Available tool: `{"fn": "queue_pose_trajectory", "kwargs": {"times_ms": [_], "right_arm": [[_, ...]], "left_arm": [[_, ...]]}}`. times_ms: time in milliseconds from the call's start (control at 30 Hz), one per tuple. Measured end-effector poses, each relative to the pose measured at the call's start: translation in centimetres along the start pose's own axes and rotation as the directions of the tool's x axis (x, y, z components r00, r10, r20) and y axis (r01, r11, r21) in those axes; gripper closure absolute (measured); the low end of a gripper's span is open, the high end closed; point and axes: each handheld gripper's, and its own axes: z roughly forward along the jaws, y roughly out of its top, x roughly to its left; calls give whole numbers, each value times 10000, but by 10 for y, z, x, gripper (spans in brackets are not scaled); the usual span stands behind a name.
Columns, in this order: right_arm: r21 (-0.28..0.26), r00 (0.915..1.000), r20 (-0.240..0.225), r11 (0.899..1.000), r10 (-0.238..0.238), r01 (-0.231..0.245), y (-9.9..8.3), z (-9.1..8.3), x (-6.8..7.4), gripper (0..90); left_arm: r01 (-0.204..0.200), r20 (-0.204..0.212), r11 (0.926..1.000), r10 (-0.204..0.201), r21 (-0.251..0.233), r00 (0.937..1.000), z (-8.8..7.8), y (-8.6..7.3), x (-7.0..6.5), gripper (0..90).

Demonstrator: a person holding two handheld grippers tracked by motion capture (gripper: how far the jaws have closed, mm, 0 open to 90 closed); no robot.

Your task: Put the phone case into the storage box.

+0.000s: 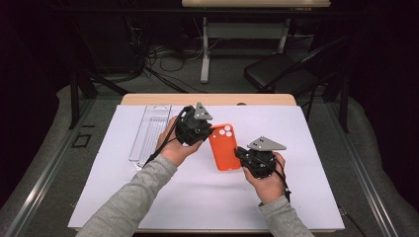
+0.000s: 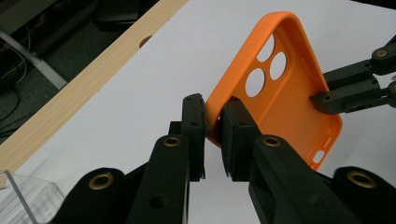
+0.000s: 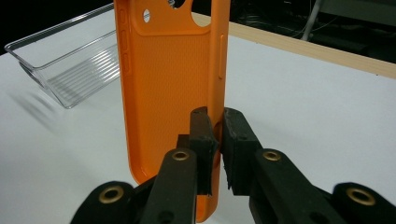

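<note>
The right tool (image 1: 240, 152) pinches one long side wall of the orange phone case (image 1: 225, 147). The left tool (image 1: 206, 132) pinches the opposite wall. The case is between them above the white desk (image 1: 306, 197). Behind lies a clear tray (image 1: 149, 131).

Both forearms reach in over the counter (image 1: 296, 148) in grey sleeves. The left gripper (image 1: 201, 129) points right, its jaws pinched on one long edge of the orange phone case (image 1: 225, 147). The right gripper (image 1: 240, 154) points left, jaws pinched on the opposite edge.
</note>
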Motion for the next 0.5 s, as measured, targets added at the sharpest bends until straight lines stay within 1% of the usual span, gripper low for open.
{"fn": "queue_pose_trajectory", "kwargs": {"times_ms": [200,500], "right_arm": [[-52,10000,-37,10000,24,-24,0,0,0,819],[-140,9998,-146,9999,94,-96,1,-1,-1,777]], "left_arm": [[-22,26,10000,22,53,10000,1,0,0,809],[-59,22,9999,59,141,10000,3,0,-1,810]]}}
